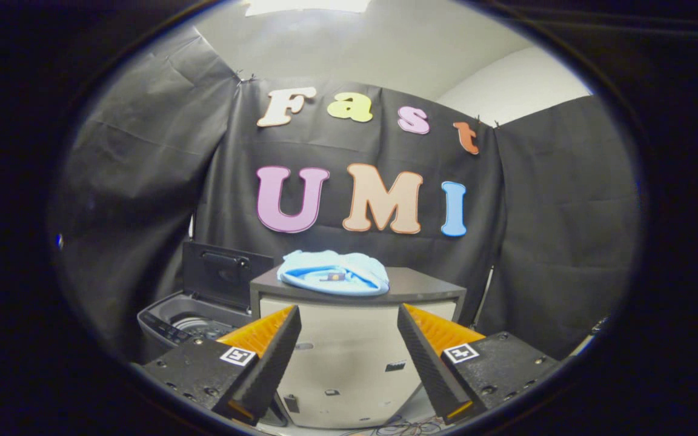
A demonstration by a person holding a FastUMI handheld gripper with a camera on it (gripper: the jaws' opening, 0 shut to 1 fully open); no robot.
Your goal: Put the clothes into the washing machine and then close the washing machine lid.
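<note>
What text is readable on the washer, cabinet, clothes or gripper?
None readable.
washing machine panel: markings too small to read.
clothes, lying on the cabinet: small dark tag, blurred.
cabinet front: dark marks, too small to read.
gripper, open, fingers apart, aimed at the cabinet, holding nothing: square black-and-white markers, no words.

Claw-mounted camera looks level, from nearby, toward the cabinet.

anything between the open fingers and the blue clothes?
No. The gripper is open; the clothes lie on the cabinet beyond it, per the gripper view.
</note>
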